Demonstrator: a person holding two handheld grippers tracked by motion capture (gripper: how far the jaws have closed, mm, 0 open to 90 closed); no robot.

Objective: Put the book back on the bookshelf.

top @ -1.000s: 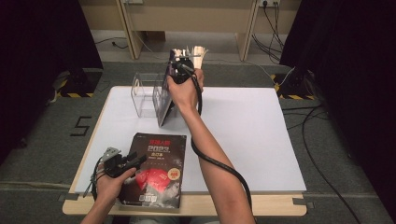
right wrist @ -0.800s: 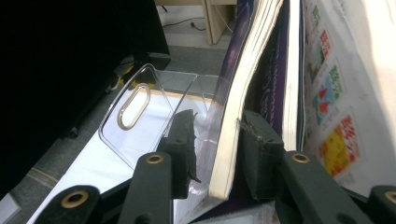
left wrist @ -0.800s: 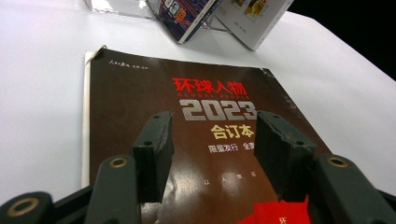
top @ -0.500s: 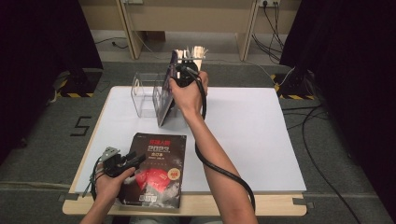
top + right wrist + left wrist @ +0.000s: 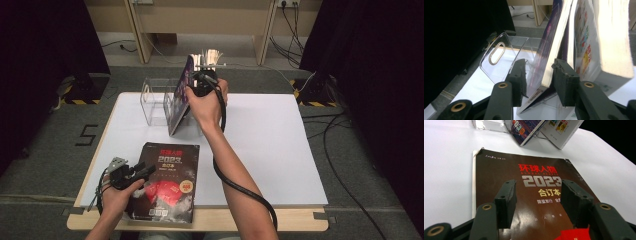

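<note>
A dark magazine (image 5: pixel 170 175) with red and silver print lies flat at the table's near left edge. My left gripper (image 5: pixel 147 169) hovers over its cover (image 5: pixel 529 170), open (image 5: pixel 536 187), nothing between its fingers. At the far side a purple-covered book (image 5: pixel 179 105) leans in a clear acrylic rack (image 5: pixel 155 100), with a thick white book (image 5: pixel 606 37) beside it. My right gripper (image 5: pixel 199 75) is at the top of these books. Its jaws (image 5: pixel 539 62) straddle the purple book's edge (image 5: pixel 549 42) and have just been opening; the pads stand off the book.
The white table top (image 5: pixel 280 145) stretches to the right of my right arm. The gripper's black cable (image 5: pixel 240 187) loops over the table's near edge. Dark curtains stand on both sides, and wooden furniture legs and floor cables (image 5: pixel 345 145) lie beyond the table.
My right hand has shifted slightly to the right at the rack. The purple book stays leaning there. The left hand and the magazine have not moved.
</note>
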